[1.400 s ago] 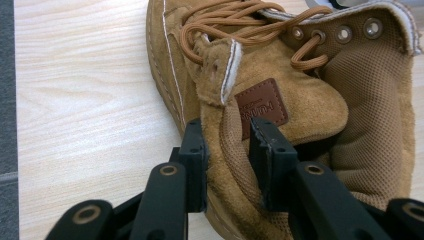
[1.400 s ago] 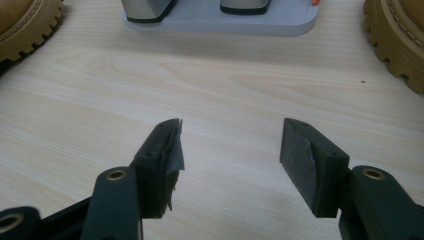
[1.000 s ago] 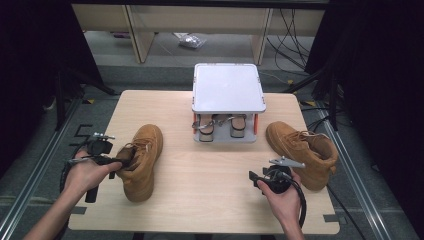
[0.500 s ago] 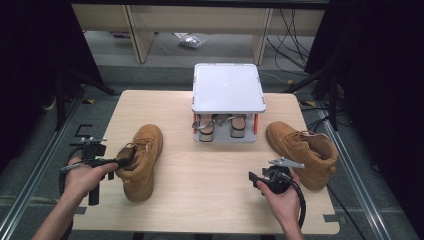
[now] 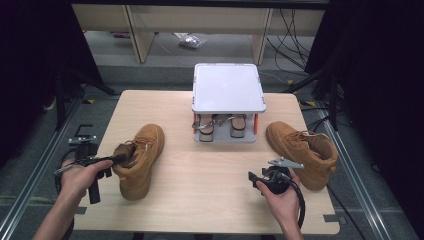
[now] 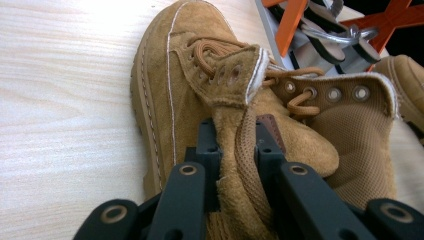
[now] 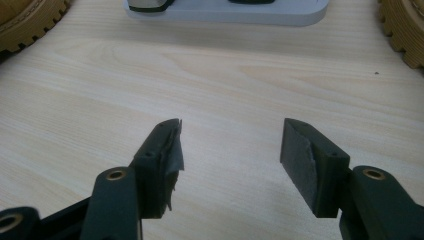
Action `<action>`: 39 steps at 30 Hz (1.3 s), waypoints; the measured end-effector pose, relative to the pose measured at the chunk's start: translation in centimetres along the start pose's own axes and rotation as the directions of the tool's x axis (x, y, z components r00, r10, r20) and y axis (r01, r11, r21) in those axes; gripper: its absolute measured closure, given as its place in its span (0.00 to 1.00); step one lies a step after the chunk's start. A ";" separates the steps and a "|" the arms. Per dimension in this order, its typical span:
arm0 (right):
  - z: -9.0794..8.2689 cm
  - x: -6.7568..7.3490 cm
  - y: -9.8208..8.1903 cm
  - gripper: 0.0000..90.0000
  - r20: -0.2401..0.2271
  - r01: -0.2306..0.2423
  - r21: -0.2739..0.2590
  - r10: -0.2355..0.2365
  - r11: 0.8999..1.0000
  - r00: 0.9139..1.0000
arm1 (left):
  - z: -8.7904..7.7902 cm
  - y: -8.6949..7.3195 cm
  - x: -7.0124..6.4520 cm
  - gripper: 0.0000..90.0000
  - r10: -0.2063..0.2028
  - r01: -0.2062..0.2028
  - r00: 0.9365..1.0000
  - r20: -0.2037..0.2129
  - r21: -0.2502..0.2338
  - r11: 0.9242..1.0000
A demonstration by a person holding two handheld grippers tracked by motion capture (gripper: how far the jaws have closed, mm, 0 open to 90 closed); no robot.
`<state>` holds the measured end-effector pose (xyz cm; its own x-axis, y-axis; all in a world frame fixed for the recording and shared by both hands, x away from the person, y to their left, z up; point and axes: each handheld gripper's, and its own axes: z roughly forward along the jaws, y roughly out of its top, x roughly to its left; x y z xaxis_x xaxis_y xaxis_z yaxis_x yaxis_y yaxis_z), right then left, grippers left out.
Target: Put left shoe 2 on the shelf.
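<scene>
Closing lately, left gripper has clamped the left boot's heel collar; right gripper gapes wide, empty.

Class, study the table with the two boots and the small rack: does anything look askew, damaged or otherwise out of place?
The two tan boots sit apart: the left boot beside the rack, the right boot near the table's right edge. The left boot's collar is pinched out of shape in the left gripper, whose jaws have just been closing. Nothing looks damaged or spilled.
</scene>
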<state>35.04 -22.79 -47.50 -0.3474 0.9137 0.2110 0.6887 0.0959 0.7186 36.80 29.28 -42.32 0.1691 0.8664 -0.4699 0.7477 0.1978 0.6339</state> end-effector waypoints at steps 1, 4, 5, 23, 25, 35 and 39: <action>0.0 0.0 0.0 0.47 -0.001 -0.001 0.000 0.001 1.000 1.000 | 0.0 0.0 0.1 0.88 -0.015 0.015 1.000 0.007 -0.009 1.000; 0.1 -0.1 -0.1 0.47 0.000 -0.004 -0.003 0.004 1.000 1.000 | 0.0 0.1 0.5 0.88 -0.056 0.057 0.998 0.024 -0.016 0.998; 0.2 -0.1 -0.1 0.47 0.007 -0.003 -0.002 0.003 1.000 1.000 | 0.0 0.1 0.5 0.88 -0.060 0.061 0.998 0.031 -0.015 0.998; 0.0 -0.1 -0.1 0.47 0.003 -0.005 -0.001 0.005 1.000 1.000 | 0.2 0.7 0.6 0.89 -0.101 0.108 0.990 0.094 -0.065 0.992; 0.2 -0.2 -0.2 0.47 0.000 -0.006 -0.009 0.006 1.000 1.000 | 0.3 0.8 0.5 0.89 -0.104 0.111 0.989 0.106 -0.063 0.992; 0.0 -0.3 0.0 0.47 0.019 -0.004 -0.018 0.005 1.000 1.000 | 0.3 1.4 0.3 0.89 -0.111 0.122 0.984 0.136 -0.078 0.989; -0.2 -0.3 0.0 0.47 0.018 -0.004 -0.015 0.004 1.000 1.000 | 0.2 1.7 0.3 0.89 -0.121 0.135 0.981 0.149 -0.087 0.987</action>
<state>35.00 -23.17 -47.39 -0.3330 0.9209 0.2024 0.6804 0.0861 0.7278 38.26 29.81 -41.51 0.1706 0.7581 -0.6295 0.7051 0.3523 0.6154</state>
